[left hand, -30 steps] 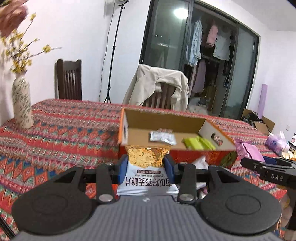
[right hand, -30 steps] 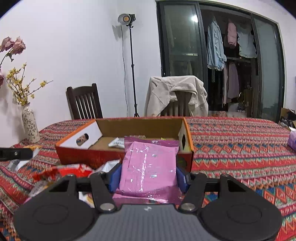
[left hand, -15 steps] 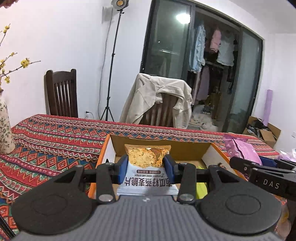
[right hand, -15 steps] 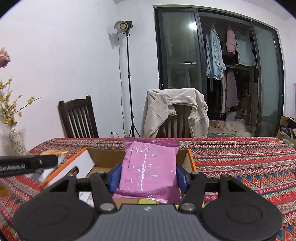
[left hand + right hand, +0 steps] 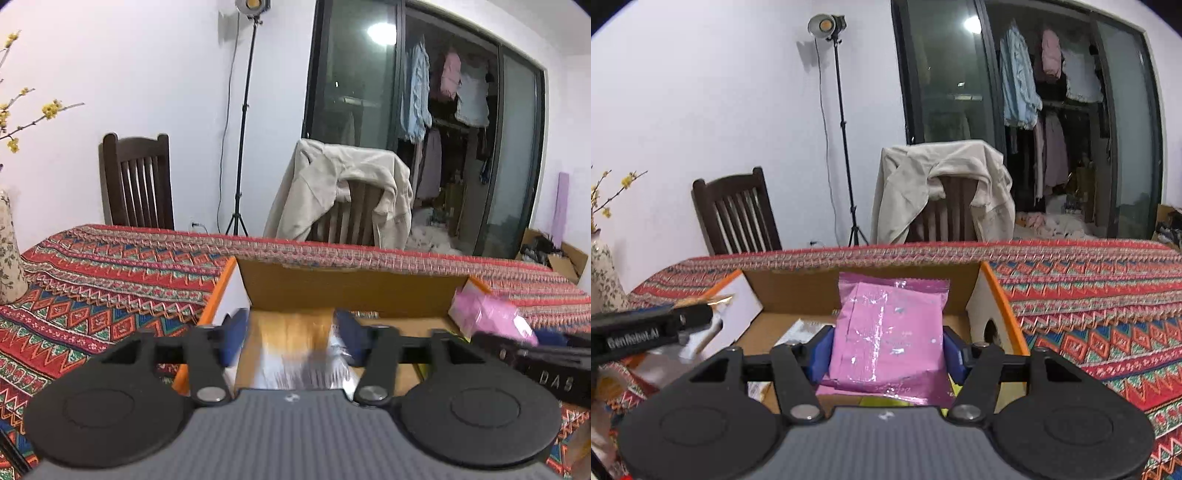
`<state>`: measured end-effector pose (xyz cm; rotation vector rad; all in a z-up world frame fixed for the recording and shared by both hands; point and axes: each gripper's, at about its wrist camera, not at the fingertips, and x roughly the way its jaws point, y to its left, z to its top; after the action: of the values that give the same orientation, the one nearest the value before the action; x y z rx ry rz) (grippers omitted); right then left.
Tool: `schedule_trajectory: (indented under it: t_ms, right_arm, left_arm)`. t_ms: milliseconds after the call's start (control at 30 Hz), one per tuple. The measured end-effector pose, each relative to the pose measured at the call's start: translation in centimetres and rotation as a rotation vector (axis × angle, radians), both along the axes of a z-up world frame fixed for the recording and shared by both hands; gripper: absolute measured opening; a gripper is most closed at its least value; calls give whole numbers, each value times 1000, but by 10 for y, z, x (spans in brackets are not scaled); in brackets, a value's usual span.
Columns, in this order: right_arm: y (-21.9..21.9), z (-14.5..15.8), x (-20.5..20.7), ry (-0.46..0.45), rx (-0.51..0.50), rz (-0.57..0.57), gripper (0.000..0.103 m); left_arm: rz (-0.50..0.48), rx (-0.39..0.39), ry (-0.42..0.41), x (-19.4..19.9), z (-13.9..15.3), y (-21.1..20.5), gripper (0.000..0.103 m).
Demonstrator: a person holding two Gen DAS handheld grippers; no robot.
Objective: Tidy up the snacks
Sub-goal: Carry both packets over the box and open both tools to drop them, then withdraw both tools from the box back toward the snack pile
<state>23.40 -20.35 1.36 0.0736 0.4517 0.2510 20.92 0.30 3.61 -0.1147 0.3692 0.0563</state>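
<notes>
The orange cardboard box [image 5: 332, 288] lies open on the patterned tablecloth, with both grippers over it. My left gripper [image 5: 291, 332] has its jaws opening. The gold-and-white oat crisp packet [image 5: 291, 350] is a blur between them, clear of the blue pads and dropping into the box. My right gripper [image 5: 886, 347] is shut on the pink foil packet [image 5: 890, 317], held over the right half of the box [image 5: 798, 291]. In the left wrist view the pink packet [image 5: 487, 314] shows at the right. A silver packet [image 5: 801, 330] lies inside the box.
A flowered vase [image 5: 9, 251] stands at the table's left edge. A dark wooden chair [image 5: 138, 181] and a chair draped with a beige jacket [image 5: 343, 192] stand behind the table, with a light stand [image 5: 242, 122] between them. Loose wrappers [image 5: 613, 380] lie left of the box.
Both grippers moved forward over the box. The left jaws spread apart and the oat crisp packet slipped free. The right gripper kept its hold on the pink packet.
</notes>
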Motion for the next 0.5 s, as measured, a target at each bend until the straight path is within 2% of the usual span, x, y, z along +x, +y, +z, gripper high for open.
schedule_trajectory:
  t_ms: [33,67,100,167,300,500]
  right_arm:
    - [-1,-2,-1,1,2,0,61]
    - [-1,-2,-2,0,2,-1,69]
    - [-2,-2,-3,0,7,-2,84]
    - [-3,-2,-6,-5,24,7,99]
    - [-4,-2,-11,-15,25,5,103]
    - [-3,4,-20,-22,10,-15,103]
  left_arm:
    - [11,-9,-24,-4,1,1,98]
    - [24,-10,-48,-8,1,1,103]
    - [39,-6,-79,-13,2,0,103]
    - [34,-6,-104,-19,4,-1,103]
    - [42,-9,-108,-23,6,-2,103]
    - [44,-33,-99,-33,18,2,103]
